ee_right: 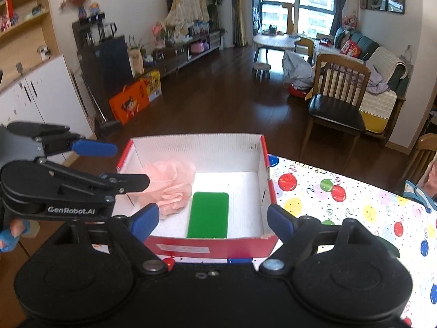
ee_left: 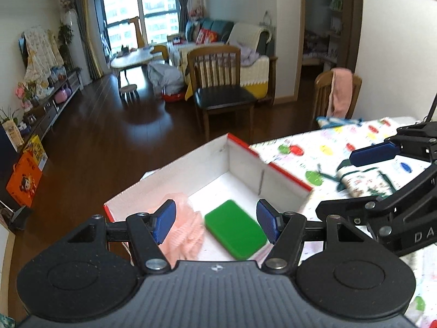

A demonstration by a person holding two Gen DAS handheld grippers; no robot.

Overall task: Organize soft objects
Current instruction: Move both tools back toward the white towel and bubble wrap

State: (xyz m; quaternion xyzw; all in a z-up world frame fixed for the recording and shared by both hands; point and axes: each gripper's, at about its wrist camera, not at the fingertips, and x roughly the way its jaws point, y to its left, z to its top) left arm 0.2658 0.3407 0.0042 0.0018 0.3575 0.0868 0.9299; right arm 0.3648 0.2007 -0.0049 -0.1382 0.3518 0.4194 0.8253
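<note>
A: Both empty? Where's the next soft thing?
B: Yes, left gripper (ee_left: 215, 220) and right gripper (ee_right: 213, 218) gape; sponge (ee_right: 208, 214) and pouf (ee_right: 170, 184) are boxed (ee_right: 196, 145). Approach the folded cloth (ee_left: 363, 181) on the bench (ee_right: 355, 205) low

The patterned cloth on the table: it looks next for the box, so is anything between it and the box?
Nothing visible blocks it. The patterned cloth lies on the tablecloth beside the open-topped box; only the box's side wall stands between.
</note>
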